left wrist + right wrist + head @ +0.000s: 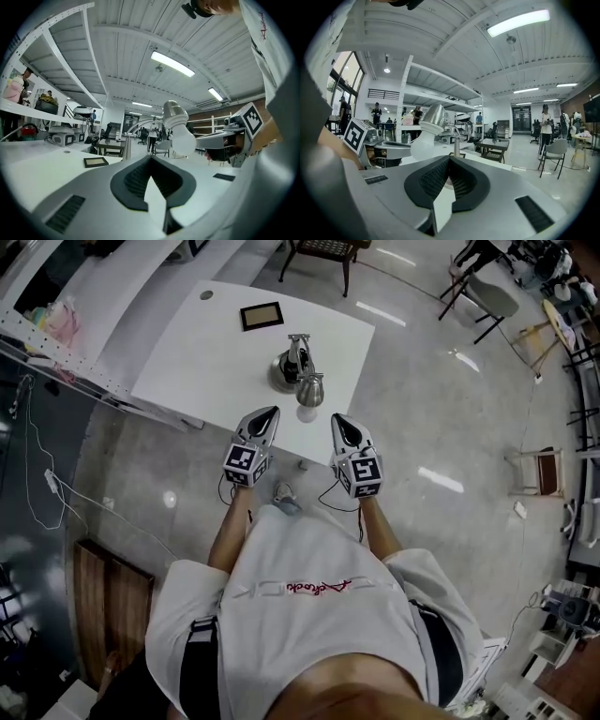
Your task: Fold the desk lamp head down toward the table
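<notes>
The left gripper (270, 414) holds its ribbed black fingers (133, 180) pressed together, empty. At its one o'clock the brushed-metal desk lamp (298, 367), round white bulb (307, 413) outward, stands on the white bench (187, 362). At the lamp's five o'clock, the right gripper (339, 421) is likewise closed and empty.

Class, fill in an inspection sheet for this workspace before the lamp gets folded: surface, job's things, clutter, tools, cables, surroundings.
Surface: white table, round hole near its far corner.
Job's things: desk lamp near the front edge, head raised, not yet folded down.
Clutter: dark flat frame behind the lamp.
Tools: left tool and right tool both shut, empty, either side of the lamp, touching nothing.
Cables: white cable on the floor at left; dark leads hang from the tools.
Surroundings: shelving at left, folding chair beyond.
</notes>
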{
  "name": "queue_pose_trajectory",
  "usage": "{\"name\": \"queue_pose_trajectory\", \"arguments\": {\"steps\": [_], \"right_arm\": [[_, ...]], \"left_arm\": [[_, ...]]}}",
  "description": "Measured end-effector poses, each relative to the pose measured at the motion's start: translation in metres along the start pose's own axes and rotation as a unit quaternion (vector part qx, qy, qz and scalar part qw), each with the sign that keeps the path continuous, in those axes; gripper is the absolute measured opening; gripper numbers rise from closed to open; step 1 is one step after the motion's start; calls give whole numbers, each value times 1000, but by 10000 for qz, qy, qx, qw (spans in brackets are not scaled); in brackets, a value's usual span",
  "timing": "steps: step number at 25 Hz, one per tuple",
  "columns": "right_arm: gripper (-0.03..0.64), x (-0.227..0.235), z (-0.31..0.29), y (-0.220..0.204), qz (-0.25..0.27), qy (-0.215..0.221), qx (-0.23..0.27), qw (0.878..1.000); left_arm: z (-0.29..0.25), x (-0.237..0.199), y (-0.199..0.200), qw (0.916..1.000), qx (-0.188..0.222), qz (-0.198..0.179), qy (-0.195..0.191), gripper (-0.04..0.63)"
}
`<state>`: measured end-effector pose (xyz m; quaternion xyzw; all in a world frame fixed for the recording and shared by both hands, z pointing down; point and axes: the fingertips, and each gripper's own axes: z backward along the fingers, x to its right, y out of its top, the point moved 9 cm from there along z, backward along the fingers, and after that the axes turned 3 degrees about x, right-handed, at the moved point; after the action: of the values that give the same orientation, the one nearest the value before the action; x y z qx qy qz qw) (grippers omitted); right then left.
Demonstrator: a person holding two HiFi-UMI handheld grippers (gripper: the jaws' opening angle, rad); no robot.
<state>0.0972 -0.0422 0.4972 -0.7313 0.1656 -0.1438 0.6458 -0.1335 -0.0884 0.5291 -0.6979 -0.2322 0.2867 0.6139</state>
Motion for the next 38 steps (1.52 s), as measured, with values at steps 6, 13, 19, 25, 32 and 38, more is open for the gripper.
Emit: {"name": "queue_pose_trajectory", "arguments": {"steps": [6,13,19,25,32,38], "right_arm": [[25,17,-38,4,-47,-202,11,9998],[25,27,-63,5,-61,-271,-4,9996],[25,29,-67,-1,-122,-205,-81,9997],[25,36,-78,-3,-174,22,-128,9998],[25,50,-92,-1,-204,398,-126,9989],[25,55,-101,-7,-202,618,-200,9977]], "left_arm": [[-30,-33,4,9999,-59,-23,-129,23],[-55,-58,4,9995,-154,-82,-271,23],[-63,-60,1,9993,-236,-79,-278,23],[-71,-61,-4,9993,-344,-21,-143,23],[-79,-59,-5,9991,-407,11,141,23],[-80,-61,-10,9984,-478,63,281,23]]}}
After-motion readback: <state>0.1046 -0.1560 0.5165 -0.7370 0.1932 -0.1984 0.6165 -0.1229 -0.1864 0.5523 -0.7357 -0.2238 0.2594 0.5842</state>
